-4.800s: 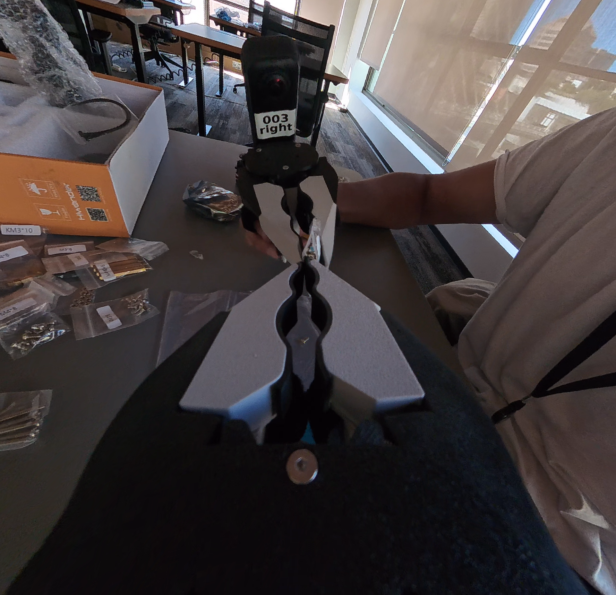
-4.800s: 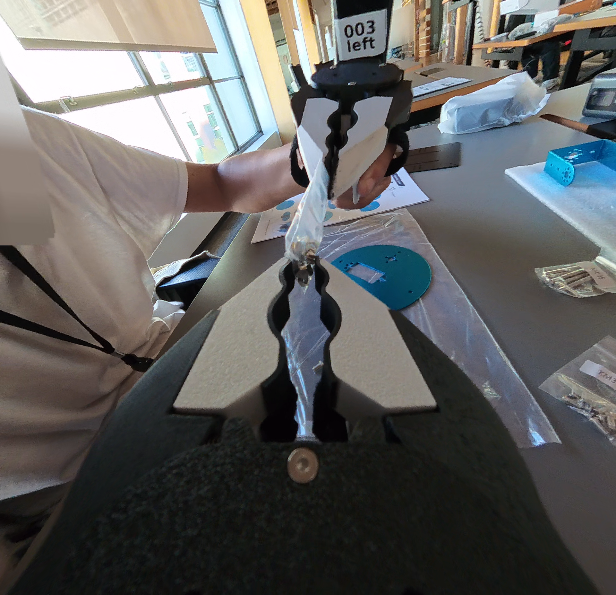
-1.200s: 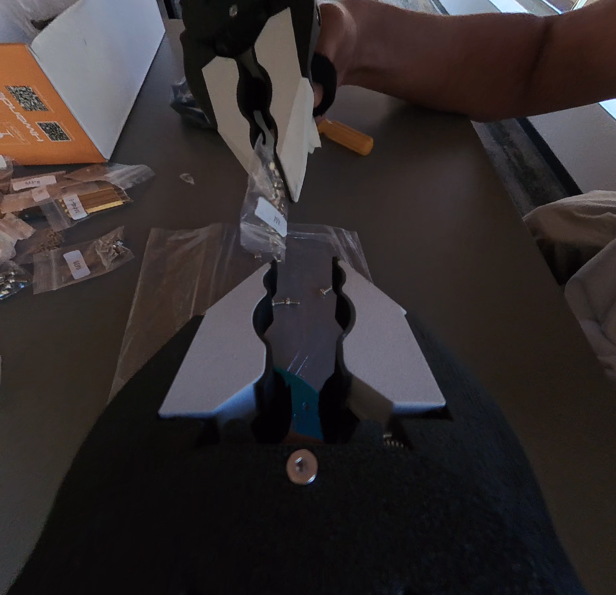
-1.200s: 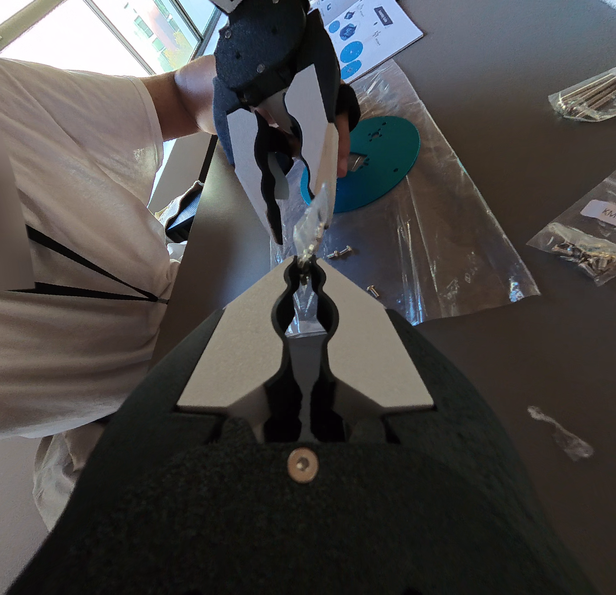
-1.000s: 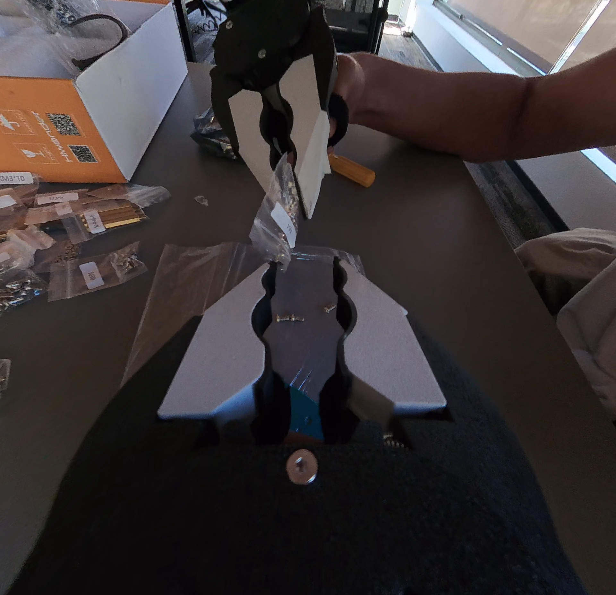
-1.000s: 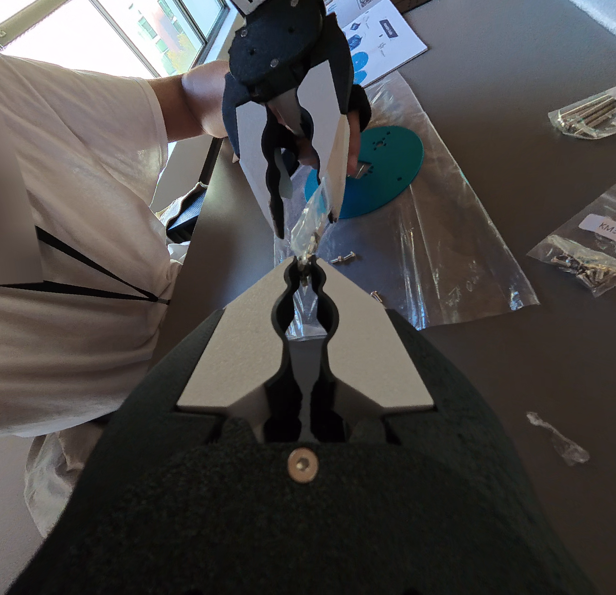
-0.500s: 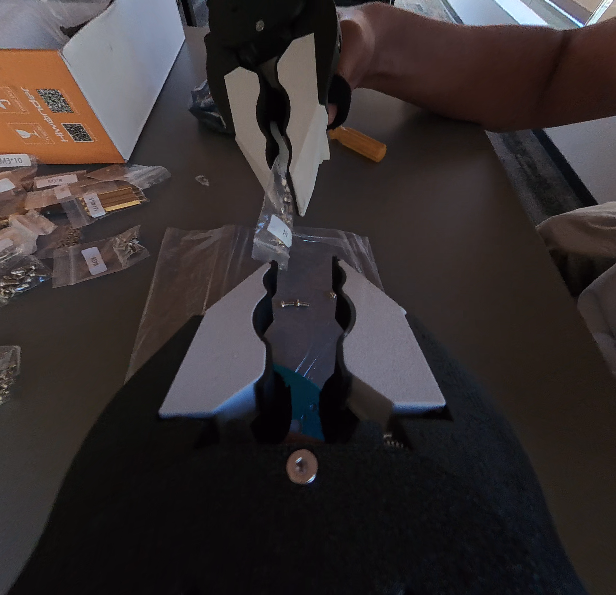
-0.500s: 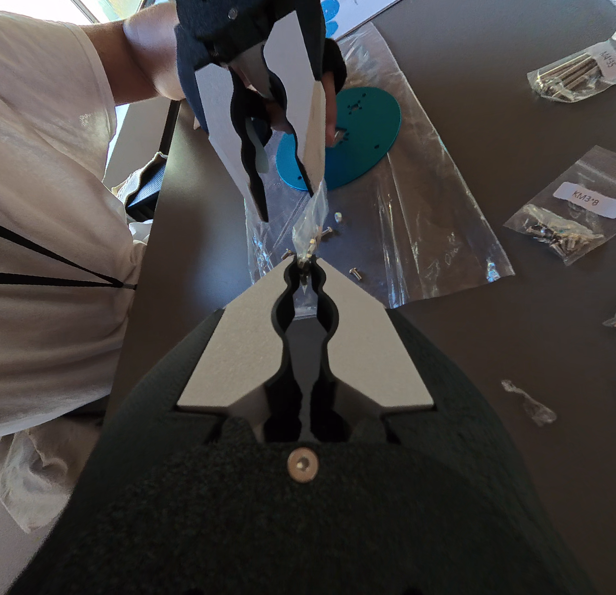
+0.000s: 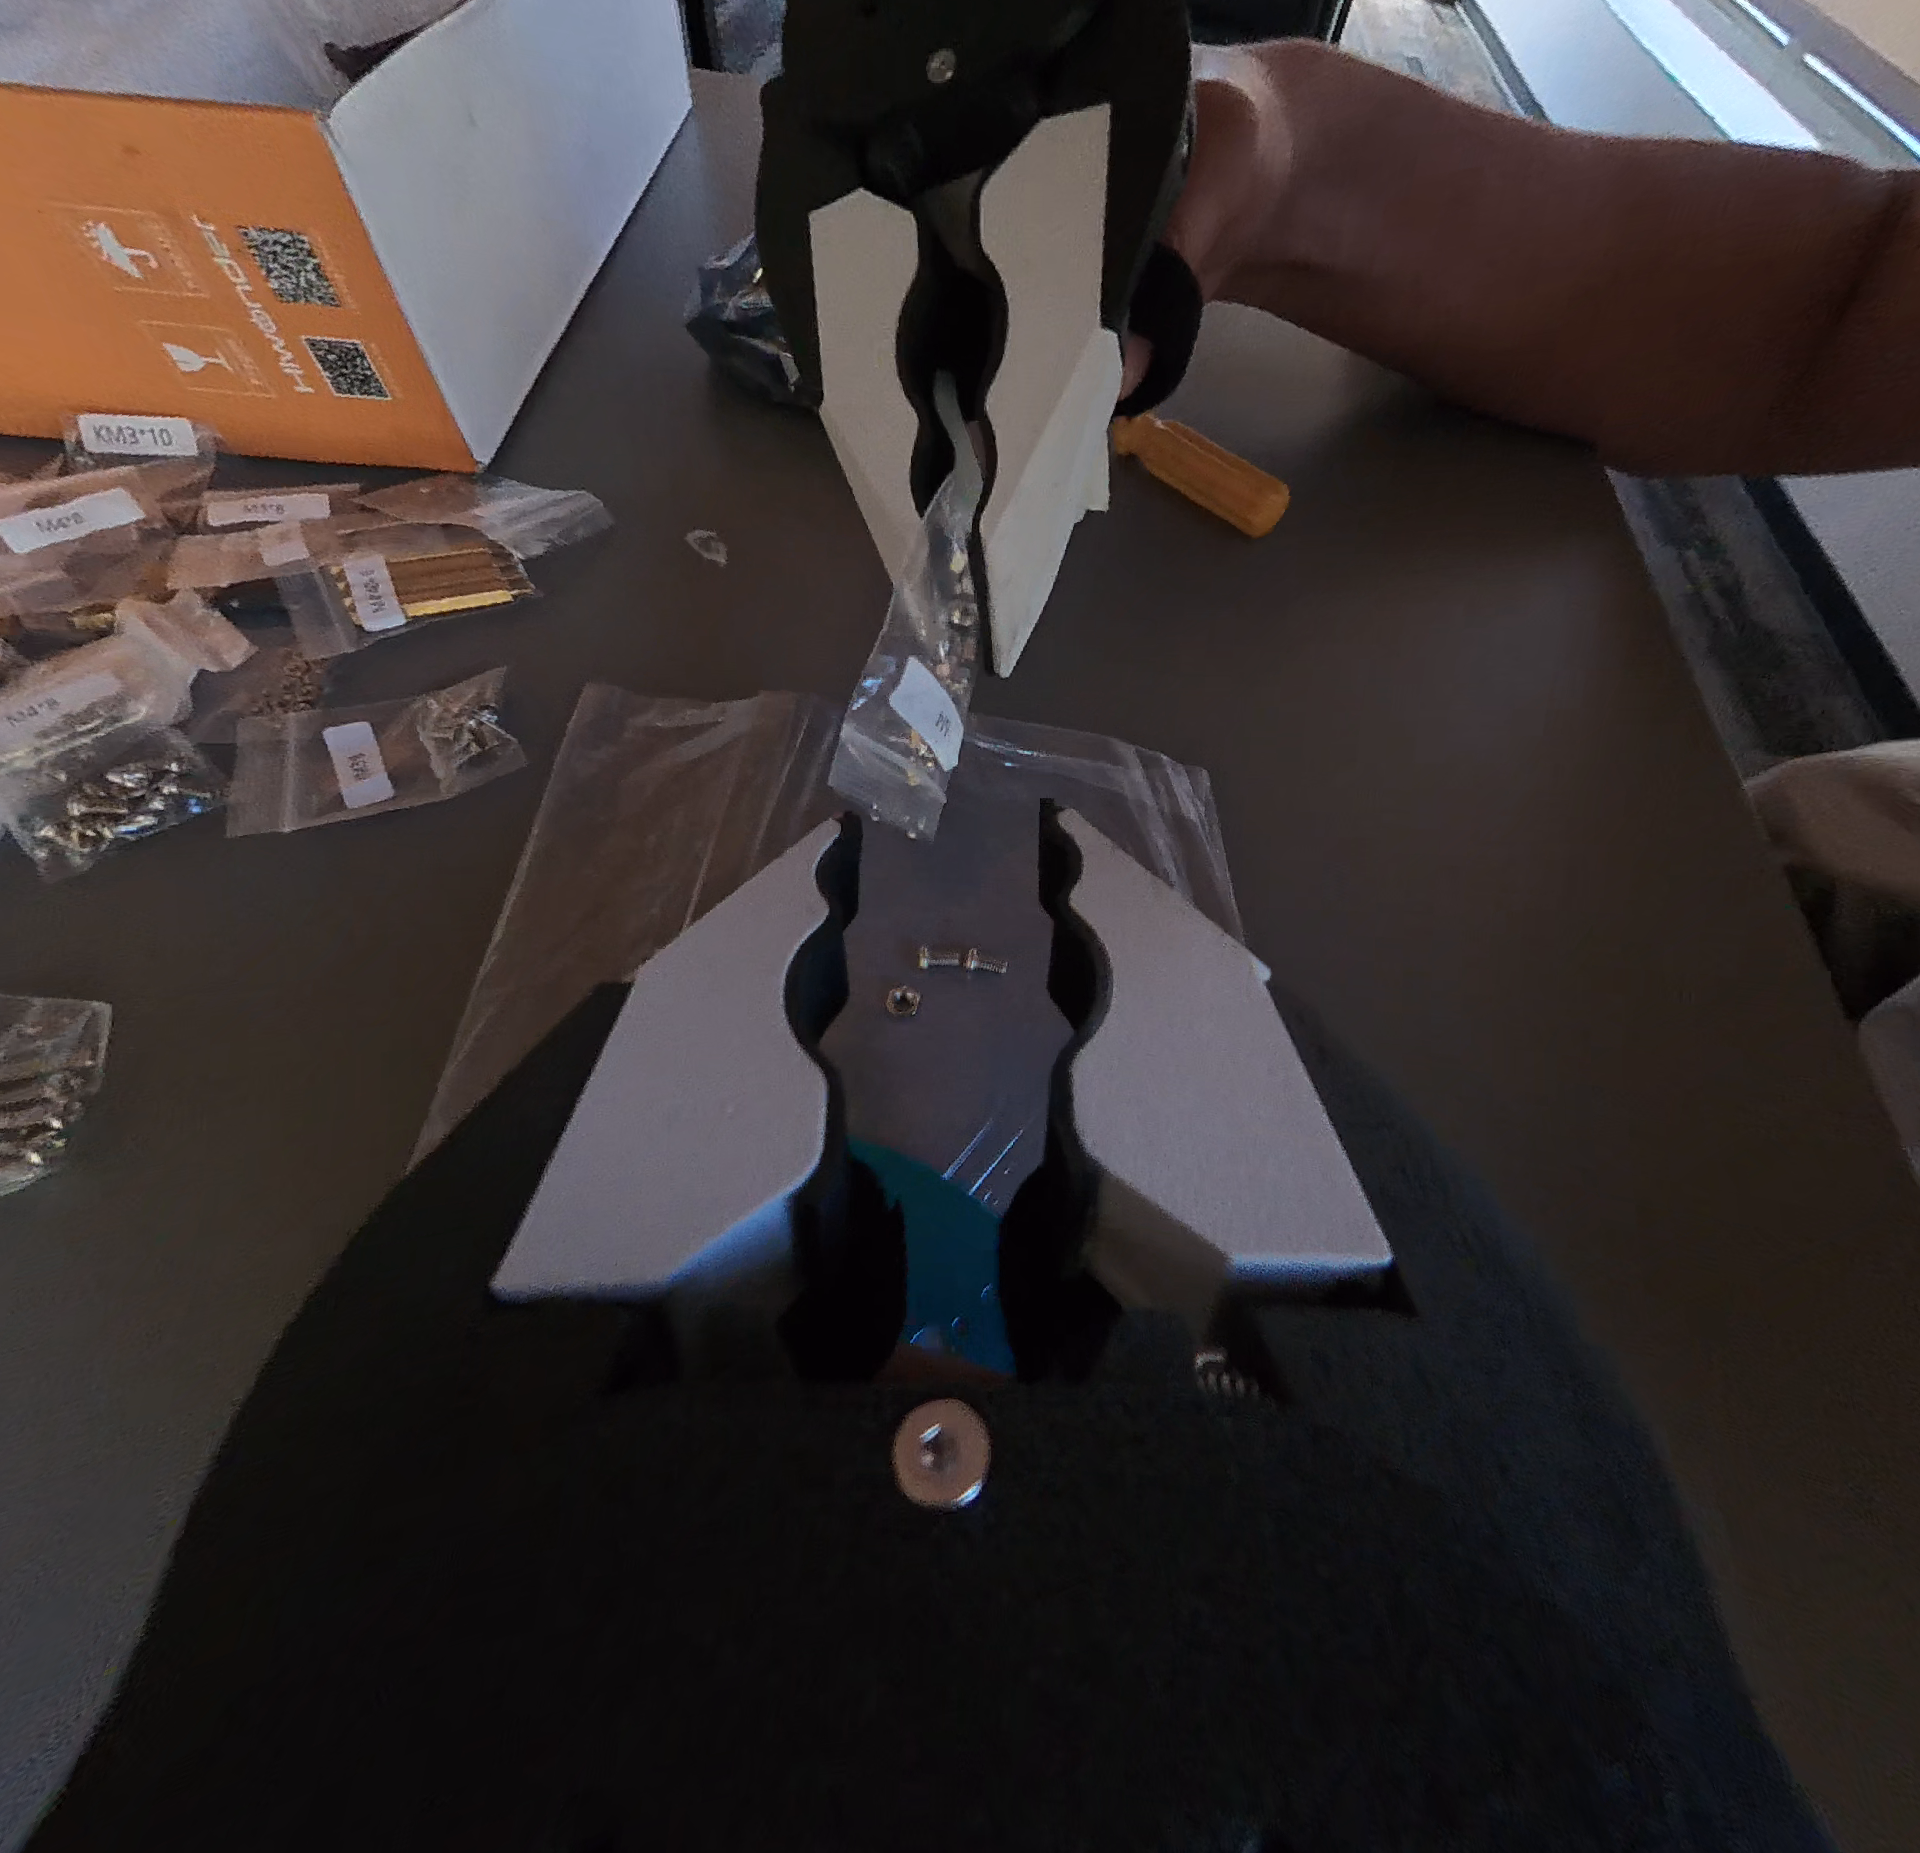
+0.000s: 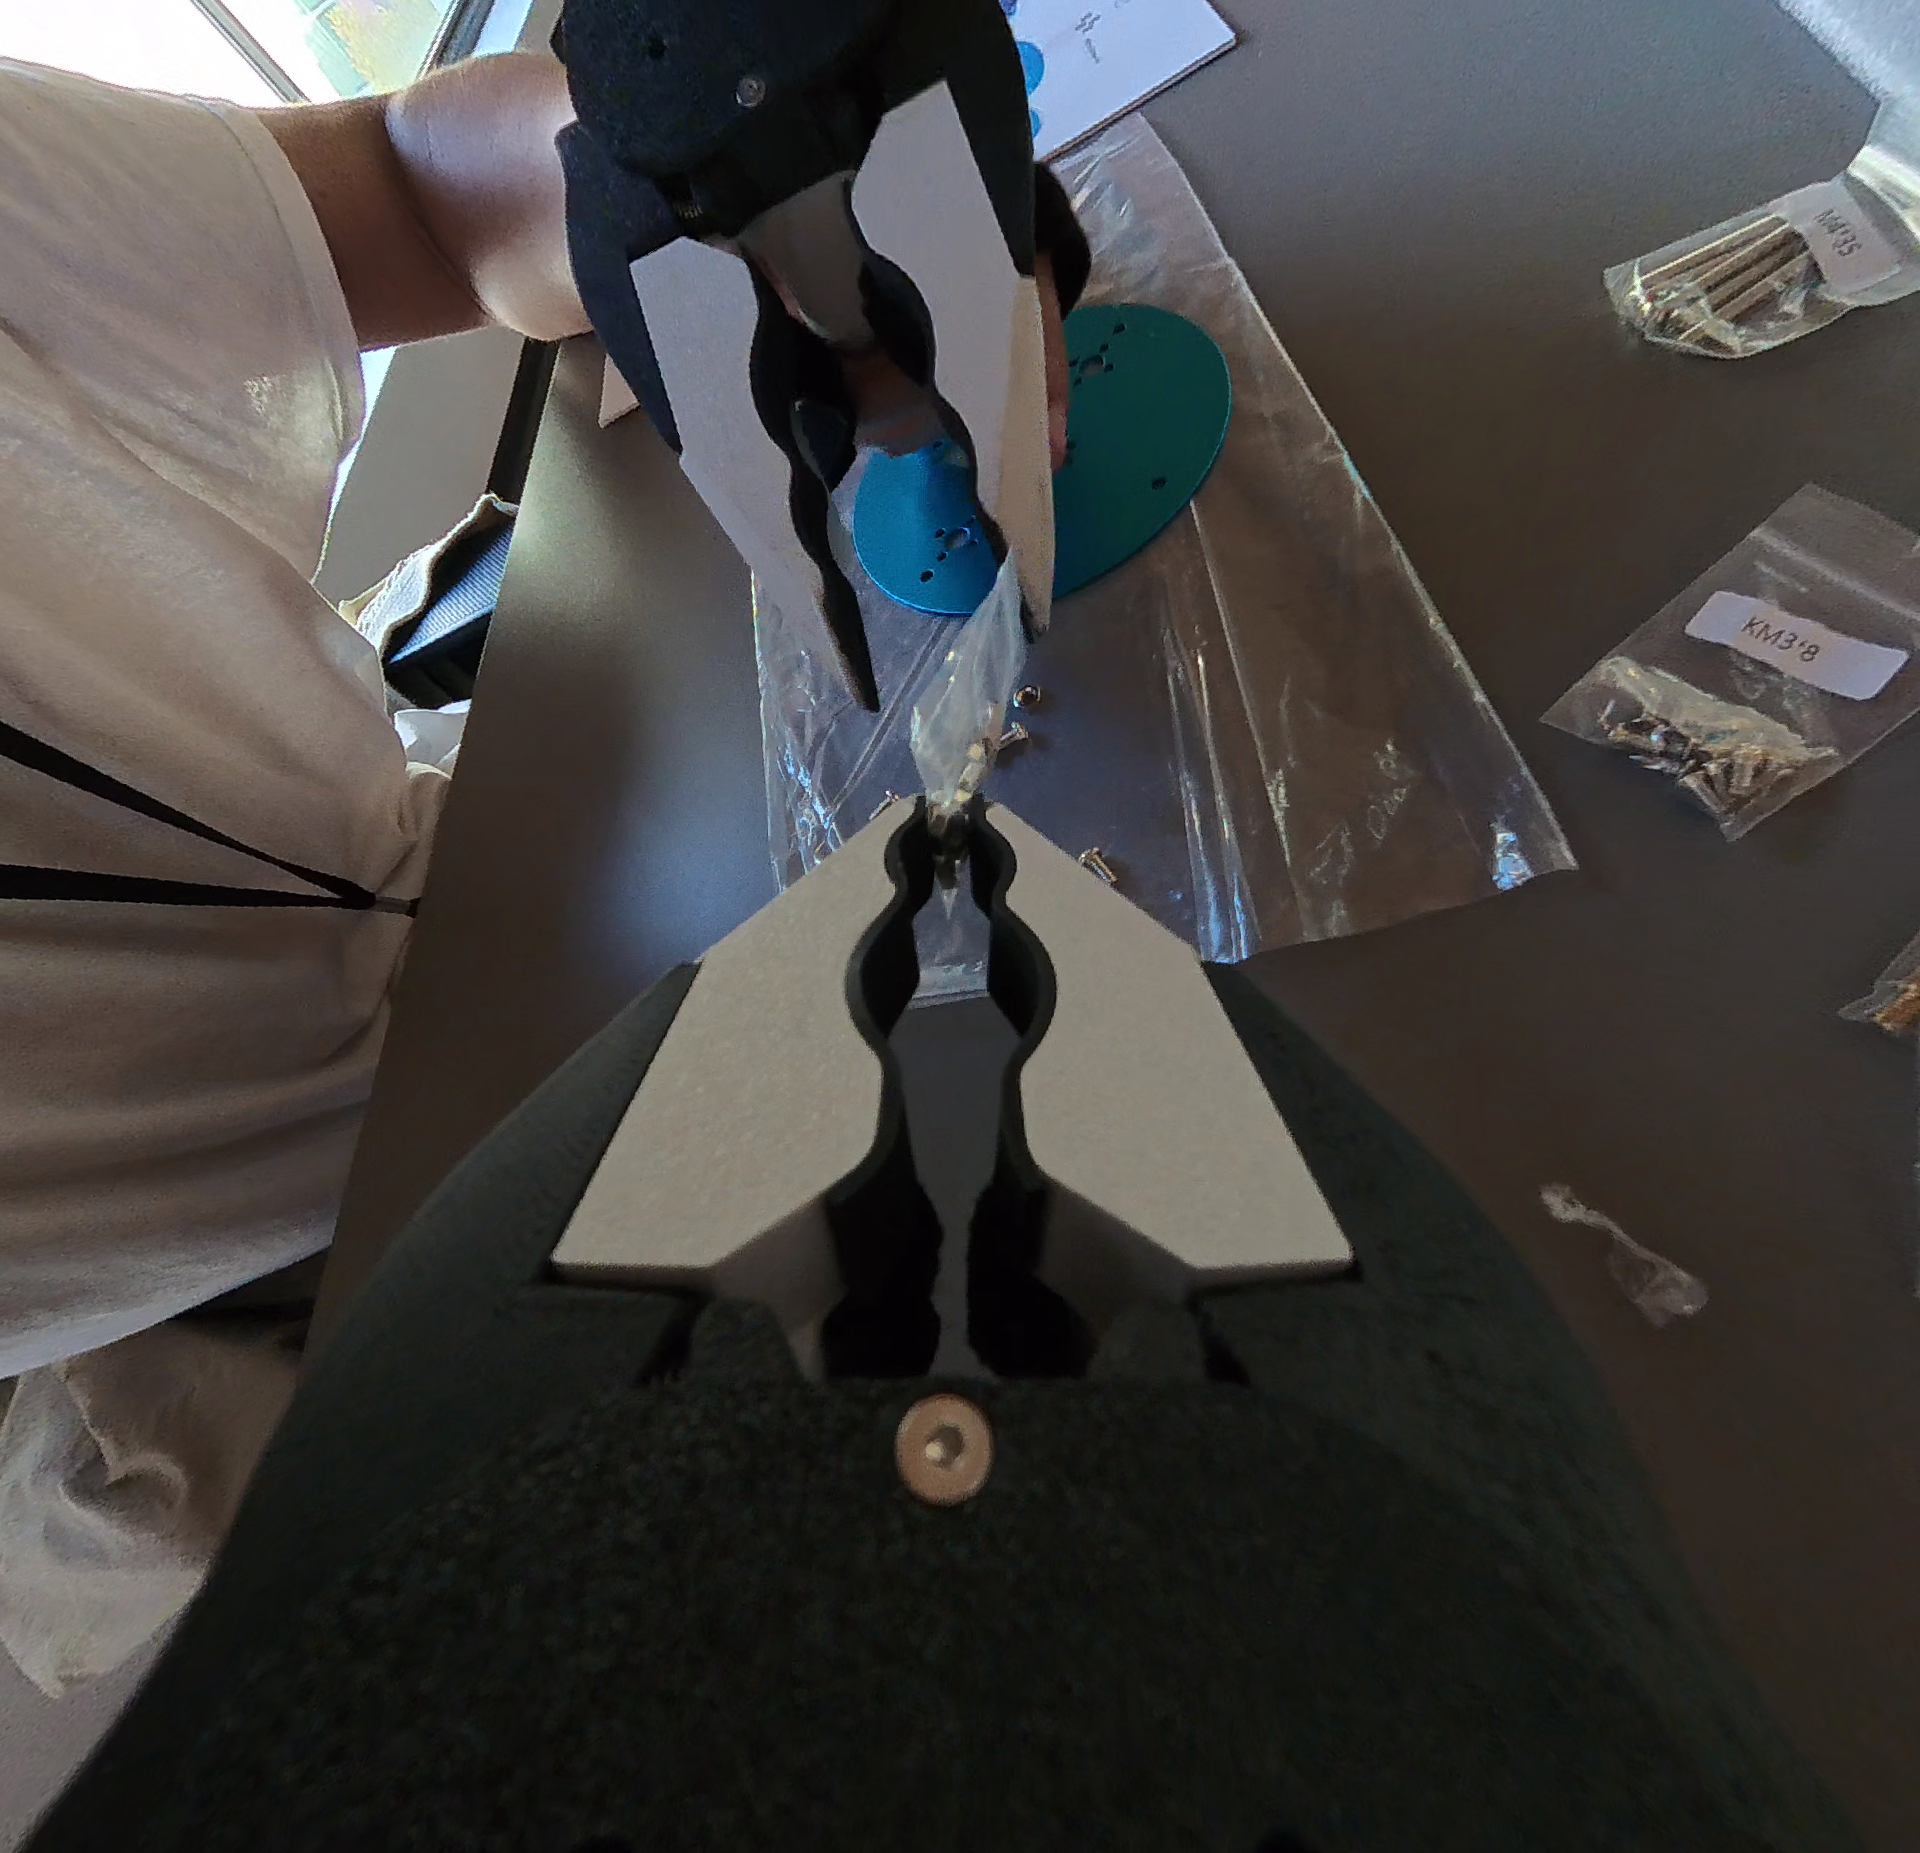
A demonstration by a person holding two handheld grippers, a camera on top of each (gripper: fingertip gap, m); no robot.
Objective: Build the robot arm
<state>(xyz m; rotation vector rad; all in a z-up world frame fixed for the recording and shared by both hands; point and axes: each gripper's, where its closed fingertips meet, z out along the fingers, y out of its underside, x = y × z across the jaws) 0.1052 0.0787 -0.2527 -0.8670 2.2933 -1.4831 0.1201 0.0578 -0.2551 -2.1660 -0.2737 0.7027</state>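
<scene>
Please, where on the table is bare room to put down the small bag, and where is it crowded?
Bare table lies right of the large clear bag, past the orange handle. Crowded: labelled screw packets beside the orange box.

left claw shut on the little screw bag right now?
No: in the left wrist view the left claw stands open over loose screws, while the right claw pinches the small screw bag.
</scene>
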